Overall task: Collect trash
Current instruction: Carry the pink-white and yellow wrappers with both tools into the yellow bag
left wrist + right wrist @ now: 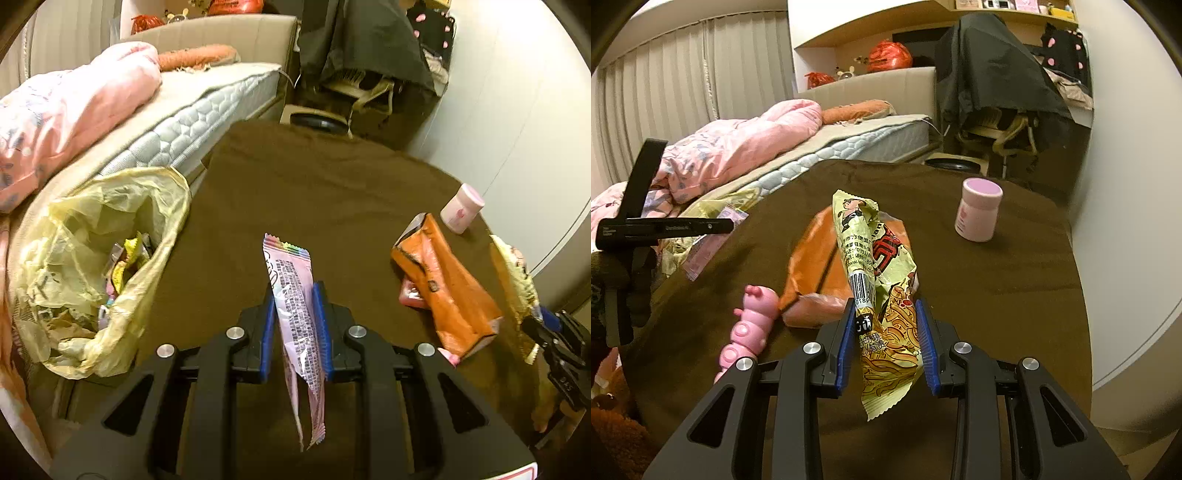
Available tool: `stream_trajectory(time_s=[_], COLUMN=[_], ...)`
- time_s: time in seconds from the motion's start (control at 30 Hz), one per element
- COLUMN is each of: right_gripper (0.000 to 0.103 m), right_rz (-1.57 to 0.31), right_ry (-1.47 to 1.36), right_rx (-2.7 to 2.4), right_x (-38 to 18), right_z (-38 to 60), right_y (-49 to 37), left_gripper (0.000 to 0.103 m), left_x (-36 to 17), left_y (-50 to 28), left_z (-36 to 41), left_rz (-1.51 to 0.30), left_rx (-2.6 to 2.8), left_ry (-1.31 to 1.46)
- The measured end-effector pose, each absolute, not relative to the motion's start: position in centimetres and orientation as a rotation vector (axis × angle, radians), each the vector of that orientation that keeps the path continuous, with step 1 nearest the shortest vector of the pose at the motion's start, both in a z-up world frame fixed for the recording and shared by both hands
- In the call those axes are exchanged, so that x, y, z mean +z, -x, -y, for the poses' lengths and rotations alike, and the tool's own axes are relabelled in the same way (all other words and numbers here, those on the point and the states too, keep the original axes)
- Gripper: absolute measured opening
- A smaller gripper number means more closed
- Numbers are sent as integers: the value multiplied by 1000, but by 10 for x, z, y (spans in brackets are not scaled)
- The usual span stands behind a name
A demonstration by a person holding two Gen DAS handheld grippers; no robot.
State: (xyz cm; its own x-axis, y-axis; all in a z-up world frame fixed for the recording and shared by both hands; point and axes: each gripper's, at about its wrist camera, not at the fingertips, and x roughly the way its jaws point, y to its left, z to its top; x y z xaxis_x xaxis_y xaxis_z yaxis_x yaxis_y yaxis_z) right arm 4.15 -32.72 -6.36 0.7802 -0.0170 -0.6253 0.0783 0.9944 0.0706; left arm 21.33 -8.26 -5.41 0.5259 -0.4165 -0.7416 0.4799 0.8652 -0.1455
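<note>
My left gripper [294, 290] is shut on a long pink wrapper [288, 266] with printed text, held upright between its blue pads above the brown-covered table [314, 184]. To its left a yellow trash bag [110, 258] gapes open with several wrappers inside. My right gripper [885, 302] is shut on a crumpled yellow noodle wrapper [864, 236], raised over an orange packet [812, 258]. In the left wrist view that yellow wrapper [517, 280] and the right gripper's fingers [546, 317] show at the right edge, beside the orange packet [450, 291].
A pink jar [979, 214] stands upright at the table's far right. A pink caterpillar toy [750, 325] lies at the near left, and a small reddish packet [410, 295] is under the orange one. A bed [184, 122] with a pink quilt borders the left.
</note>
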Motion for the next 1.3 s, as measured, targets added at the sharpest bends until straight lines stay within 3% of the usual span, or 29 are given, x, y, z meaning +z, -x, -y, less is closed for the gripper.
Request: stream_trajectory(time_s=[0.6, 1.3], right_gripper=[30, 30], right_rz=[-543, -637], right_ry=[89, 133], right_rx=[126, 445], right_x=[17, 24], right_z=[239, 106], right_y=[-81, -184], left_gripper=[19, 19], left_x=[34, 15], left_y=[-167, -192], left_z=[2, -141], left_rz=[-582, -568], left_rx=[-531, -319], left_ry=[47, 248])
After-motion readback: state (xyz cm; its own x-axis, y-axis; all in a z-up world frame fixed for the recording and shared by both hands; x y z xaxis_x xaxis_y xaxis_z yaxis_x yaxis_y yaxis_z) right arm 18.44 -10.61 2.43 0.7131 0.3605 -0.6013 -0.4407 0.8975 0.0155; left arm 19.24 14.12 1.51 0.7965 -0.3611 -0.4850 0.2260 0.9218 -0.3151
